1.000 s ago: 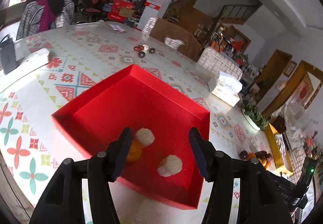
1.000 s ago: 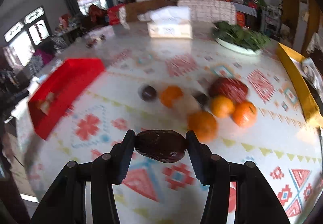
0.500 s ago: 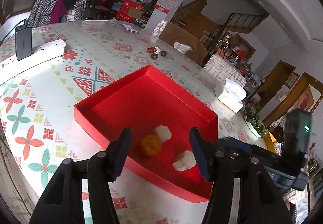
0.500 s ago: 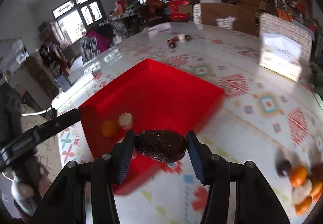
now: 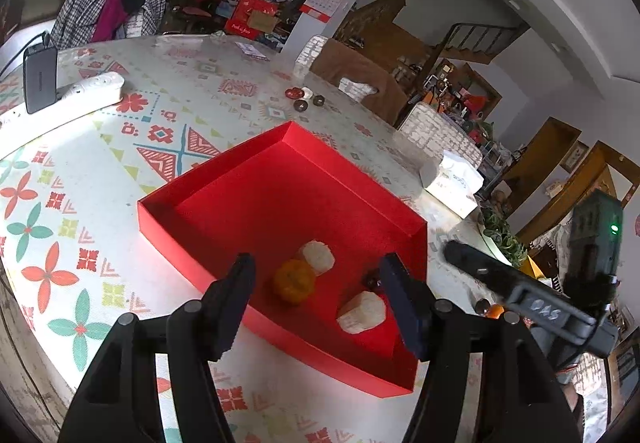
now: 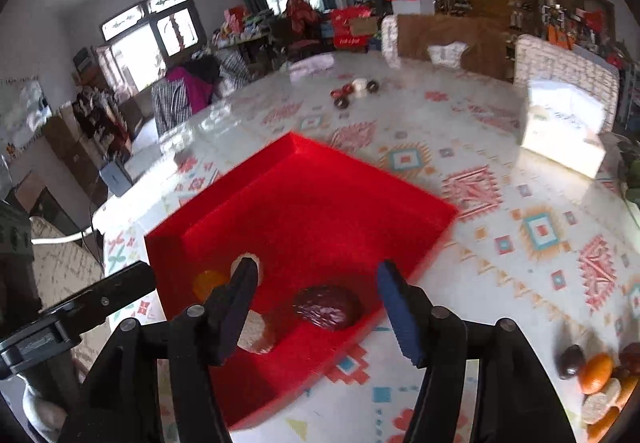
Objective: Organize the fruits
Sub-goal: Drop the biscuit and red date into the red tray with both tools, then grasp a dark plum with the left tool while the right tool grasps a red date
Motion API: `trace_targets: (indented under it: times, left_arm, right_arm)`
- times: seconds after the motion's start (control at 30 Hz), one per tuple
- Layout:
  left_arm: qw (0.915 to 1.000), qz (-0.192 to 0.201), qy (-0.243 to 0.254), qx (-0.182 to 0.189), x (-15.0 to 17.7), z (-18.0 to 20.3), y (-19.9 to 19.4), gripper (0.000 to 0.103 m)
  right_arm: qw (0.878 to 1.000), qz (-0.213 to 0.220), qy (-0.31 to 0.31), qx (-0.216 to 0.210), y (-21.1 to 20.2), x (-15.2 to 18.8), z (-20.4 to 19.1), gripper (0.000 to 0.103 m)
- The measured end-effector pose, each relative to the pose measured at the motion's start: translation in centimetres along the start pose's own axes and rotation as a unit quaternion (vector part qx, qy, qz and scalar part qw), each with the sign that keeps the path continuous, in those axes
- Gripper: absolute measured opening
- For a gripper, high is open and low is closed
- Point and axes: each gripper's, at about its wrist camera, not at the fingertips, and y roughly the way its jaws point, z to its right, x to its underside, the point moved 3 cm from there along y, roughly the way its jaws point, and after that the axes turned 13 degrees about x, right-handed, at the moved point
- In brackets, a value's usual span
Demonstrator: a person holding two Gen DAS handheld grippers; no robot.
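The right claw [image 6: 316, 307] is opening over the red box [image 6: 304, 211]; the dark date-like fruit [image 6: 326, 307] sits released on the box floor between its fingers, seemingly touched by neither pad. The left claw [image 5: 320, 299] is also opening, empty, with an orange fruit [image 5: 294, 280] and two pale pieces [image 5: 318, 257] just ahead. More fruit [image 6: 596, 379] lies on the desk [image 6: 500, 163], far right.

Red box [image 5: 248, 179] holds an orange [image 5: 294, 280], two white pieces.
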Motion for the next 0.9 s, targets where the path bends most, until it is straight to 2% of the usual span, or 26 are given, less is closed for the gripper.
trace_targets:
  times: [0.07,0.17,0.2,0.27,0.43,0.5,0.67,0.8,0.9]
  left_arm:
    - [1.0,-0.001,0.007,0.005,0.0,0.6,0.0,0.064]
    - [0.9997,-0.005,0.02,0.013,0.1,1.9,0.2,0.064]
    - [0.9995,-0.007,0.025,0.016,0.3,2.3,0.3,0.064]
    - [0.9992,-0.012,0.033,0.021,0.5,3.2,0.7,0.064]
    - [0.9975,-0.033,0.051,0.035,1.4,5.6,2.2,0.065]
    - [0.9964,-0.044,0.061,0.04,2.0,7.0,3.0,0.065]
    - [0.9926,-0.071,0.083,0.051,3.5,10.4,5.1,0.065]
    - [0.9889,-0.089,0.104,0.056,4.8,12.8,6.3,0.065]
    - [0.9856,-0.104,0.12,0.059,5.5,14.5,7.4,0.065]
  right_arm:
    - [1.0,0.02,0.016,0.011,-1.8,0.1,1.8,0.067]
    - [0.996,0.064,0.034,0.056,-5.1,0.7,4.9,0.068]
    - [0.995,0.071,0.035,0.069,-5.9,1.0,5.9,0.076]
    - [0.991,0.069,0.043,0.105,-7.6,1.9,8.7,0.083]
    - [0.98,0.055,0.103,0.159,-11.0,4.7,16.6,0.082]
    - [0.973,0.049,0.136,0.178,-12.1,5.9,20.1,0.077]
    - [0.963,0.024,0.197,0.181,-12.7,8.8,26.0,0.077]
    - [0.96,0.005,0.214,0.181,-11.2,10.0,28.2,0.073]
    - [0.962,0.012,0.226,0.151,-10.5,10.5,29.1,0.073]
